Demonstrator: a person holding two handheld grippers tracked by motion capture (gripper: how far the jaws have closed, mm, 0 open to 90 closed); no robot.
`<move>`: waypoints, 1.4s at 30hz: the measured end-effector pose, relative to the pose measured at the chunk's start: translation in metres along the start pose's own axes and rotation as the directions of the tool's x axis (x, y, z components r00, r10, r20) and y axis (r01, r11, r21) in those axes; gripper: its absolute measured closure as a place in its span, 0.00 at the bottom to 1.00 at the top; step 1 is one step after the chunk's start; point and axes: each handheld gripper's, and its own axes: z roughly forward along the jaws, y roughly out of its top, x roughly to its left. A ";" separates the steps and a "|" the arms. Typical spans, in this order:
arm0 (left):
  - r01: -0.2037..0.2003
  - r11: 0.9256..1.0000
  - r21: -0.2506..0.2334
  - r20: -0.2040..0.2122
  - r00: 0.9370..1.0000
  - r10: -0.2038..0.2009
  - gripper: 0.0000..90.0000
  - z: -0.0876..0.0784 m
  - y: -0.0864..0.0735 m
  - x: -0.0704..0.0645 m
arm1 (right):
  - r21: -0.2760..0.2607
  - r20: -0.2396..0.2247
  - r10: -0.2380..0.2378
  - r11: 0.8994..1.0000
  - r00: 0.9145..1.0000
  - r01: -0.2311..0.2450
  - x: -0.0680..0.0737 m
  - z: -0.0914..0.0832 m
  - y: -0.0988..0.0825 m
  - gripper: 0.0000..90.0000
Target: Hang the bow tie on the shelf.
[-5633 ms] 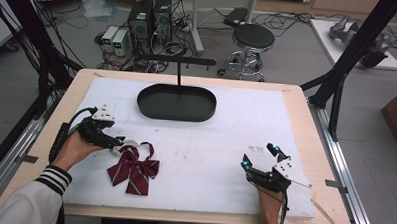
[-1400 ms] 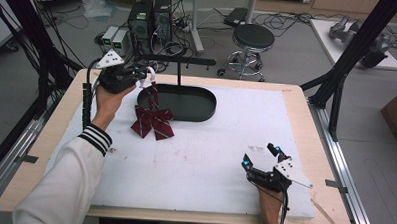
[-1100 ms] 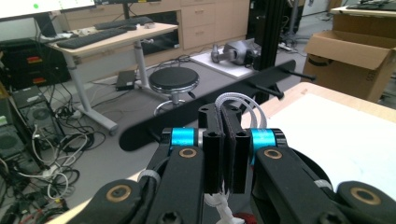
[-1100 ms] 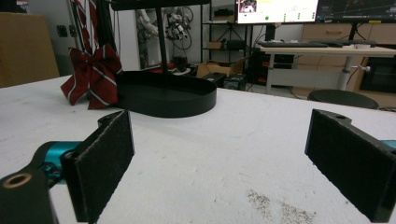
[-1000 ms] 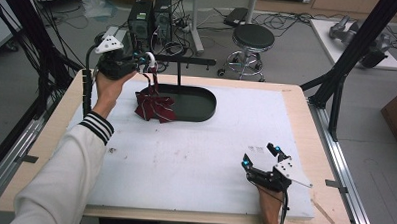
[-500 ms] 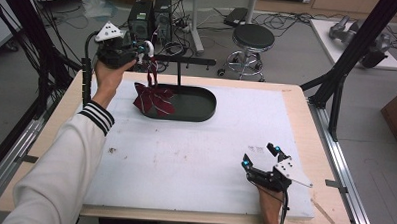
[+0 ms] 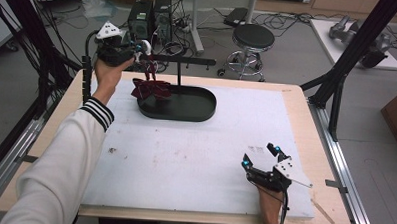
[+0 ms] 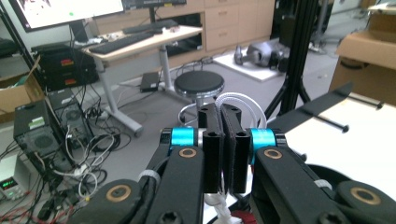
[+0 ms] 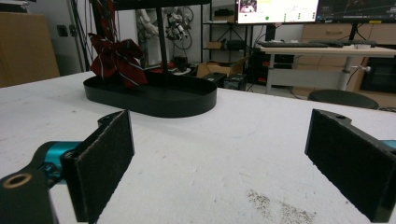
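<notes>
The person's left arm stretches forward from the lower left of the high view, striped cuff up, holding the left hand-held gripper [image 7: 138, 47] raised above the far left corner of the desk [image 7: 306, 121], just beside the left end of the horizontal bar [image 7: 183, 60] of a black stand. Its jaws are clenched on the white elastic loop [image 8: 236, 100] of a dark red bow tie [image 7: 150, 88], which hangs below the gripper over the left end of the stand's black oval tray [image 7: 196, 109]. The right hand-held gripper [image 7: 261, 156] rests low at the near right part of the desk, pointing away from the person, its jaws released and spread wide with nothing between them. The left gripper view looks level along the closed jaws, showing the white loop arching over their tips and a scrap of red fabric at the bottom edge, with a round stool [image 8: 198, 85] and a computer bench beyond. The right gripper view looks across the white desk surface between its two dark pads [image 9: 105, 163] and gives the side-on sight: the bow tie [image 9: 114, 58] dangles with its lower edge at the tray [image 9: 154, 105], next to the stand's upright post [image 9: 162, 39].
</notes>
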 end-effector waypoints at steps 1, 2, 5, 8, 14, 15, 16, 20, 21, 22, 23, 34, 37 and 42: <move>0.000 1.000 0.005 -0.001 1.000 0.000 0.97 0.001 -0.002 0.000 | -0.001 -0.001 0.001 1.000 1.000 -0.001 0.000 0.000 0.000 0.08; -0.001 1.000 0.015 -0.004 1.000 0.001 0.97 0.002 -0.004 0.001 | 0.000 -0.001 0.001 1.000 1.000 -0.001 0.000 0.000 0.000 0.08; 0.009 0.999 0.039 -0.012 1.000 -0.009 0.97 0.005 -0.012 0.003 | 0.000 0.000 0.001 1.000 1.000 -0.001 0.000 0.000 0.000 0.08; 0.011 0.998 0.064 -0.015 1.000 -0.010 0.97 0.007 -0.018 0.004 | 0.000 0.000 0.000 1.000 1.000 0.000 0.000 0.000 0.000 0.08; 0.024 0.993 0.113 -0.026 0.999 -0.021 0.97 0.012 -0.029 0.005 | 0.001 0.001 0.002 1.000 1.000 -0.002 0.000 0.000 0.000 0.08; 0.022 0.993 0.119 -0.029 0.999 -0.018 0.97 0.013 -0.030 0.005 | 0.001 0.002 -0.001 1.000 1.000 0.001 0.000 0.000 0.000 0.08; 0.024 0.992 0.123 -0.027 0.999 -0.021 0.97 0.013 -0.031 0.005 | 0.001 0.001 -0.002 1.000 1.000 0.002 0.000 0.000 0.000 0.08; 0.025 0.990 0.140 -0.026 0.999 -0.021 0.97 0.015 -0.032 0.004 | -0.001 0.001 -0.001 1.000 1.000 0.001 0.000 0.000 0.000 0.08; 0.025 0.989 0.145 -0.026 0.999 -0.021 0.97 0.015 -0.033 0.004 | -0.001 0.002 -0.002 1.000 1.000 0.002 0.000 0.000 0.000 0.08; 0.020 0.988 0.151 -0.029 0.999 -0.016 0.97 0.015 -0.034 0.004 | -0.001 0.002 -0.002 1.000 1.000 0.002 0.000 0.000 0.000 0.08; 0.025 0.987 0.158 -0.029 0.999 -0.021 0.97 0.015 -0.035 0.004 | -0.002 0.002 -0.002 1.000 1.000 0.002 0.000 0.000 0.000 0.08; 0.042 0.979 0.202 -0.029 0.999 -0.036 0.85 0.014 -0.041 0.005 | -0.010 0.000 -0.017 1.000 1.000 0.017 0.000 0.000 0.000 0.08; 0.075 0.975 0.210 -0.044 0.997 -0.067 0.76 0.013 -0.043 0.008 | -0.007 -0.003 -0.007 1.000 1.000 0.007 0.000 -0.001 0.000 0.08; 0.069 0.981 0.183 -0.057 0.997 -0.059 0.50 0.005 -0.045 0.010 | -0.010 -0.005 -0.017 1.000 1.000 0.017 0.001 -0.001 0.000 0.08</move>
